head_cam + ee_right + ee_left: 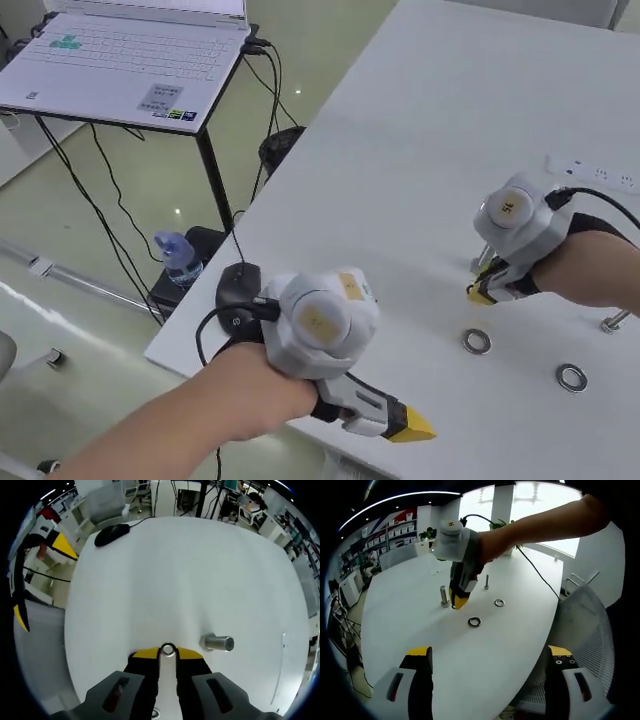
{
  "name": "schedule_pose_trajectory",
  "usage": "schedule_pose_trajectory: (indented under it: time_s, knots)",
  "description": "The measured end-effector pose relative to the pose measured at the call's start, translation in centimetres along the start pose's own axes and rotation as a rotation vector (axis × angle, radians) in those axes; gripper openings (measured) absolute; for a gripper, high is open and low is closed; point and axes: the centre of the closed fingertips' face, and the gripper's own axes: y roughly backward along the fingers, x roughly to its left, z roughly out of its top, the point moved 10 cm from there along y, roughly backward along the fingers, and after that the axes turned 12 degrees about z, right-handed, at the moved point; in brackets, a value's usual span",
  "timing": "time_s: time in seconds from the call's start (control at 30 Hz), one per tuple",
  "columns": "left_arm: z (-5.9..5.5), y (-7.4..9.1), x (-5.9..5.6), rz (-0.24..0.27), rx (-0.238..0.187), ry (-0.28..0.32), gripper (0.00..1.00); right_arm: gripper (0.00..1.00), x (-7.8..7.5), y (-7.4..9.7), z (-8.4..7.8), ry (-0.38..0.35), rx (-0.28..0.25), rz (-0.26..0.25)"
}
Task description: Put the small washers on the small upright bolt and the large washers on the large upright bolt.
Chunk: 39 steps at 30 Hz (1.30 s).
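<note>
My right gripper (168,656) is shut on a washer (168,650), held just above the white table (175,580). The large upright bolt (217,642) stands close to its right. In the head view this gripper (483,293) partly hides the large bolt (482,263), and the small bolt (612,322) stands further right. Two loose washers (476,342) (571,378) lie flat on the table. My left gripper (490,655) is open and empty near the table's front edge, its yellow tip (412,429) pointing toward them. From its view I see the large bolt (443,596), small bolt (486,581) and both washers (474,622) (499,602).
A black mouse (238,285) lies at the table's left corner. A white power strip (595,172) sits at the far right. Off the table stand a laptop (130,60) on a stand and a bottle (180,258) on the floor. A mesh chair (592,625) is beside the table.
</note>
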Motion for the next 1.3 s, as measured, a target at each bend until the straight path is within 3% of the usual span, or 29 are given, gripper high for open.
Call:
schedule_pose_trajectory:
  time_s: [0.53, 0.9, 1.3]
  knots:
    - [0.0, -0.3, 0.8, 0.033, 0.002, 0.001, 0.93, 0.12, 0.3, 6.6, -6.1, -0.088, -0.051, -0.053]
    - [-0.4, -0.7, 0.8, 0.04, 0.027, -0.002, 0.92, 0.12, -0.2, 8.6, -10.6, -0.148, -0.023, -0.069]
    - [0.0, -0.9, 0.6, 0.048, 0.031, 0.003, 0.91, 0.12, -1.9, 10.7, -14.7, -0.201, 0.008, -0.099]
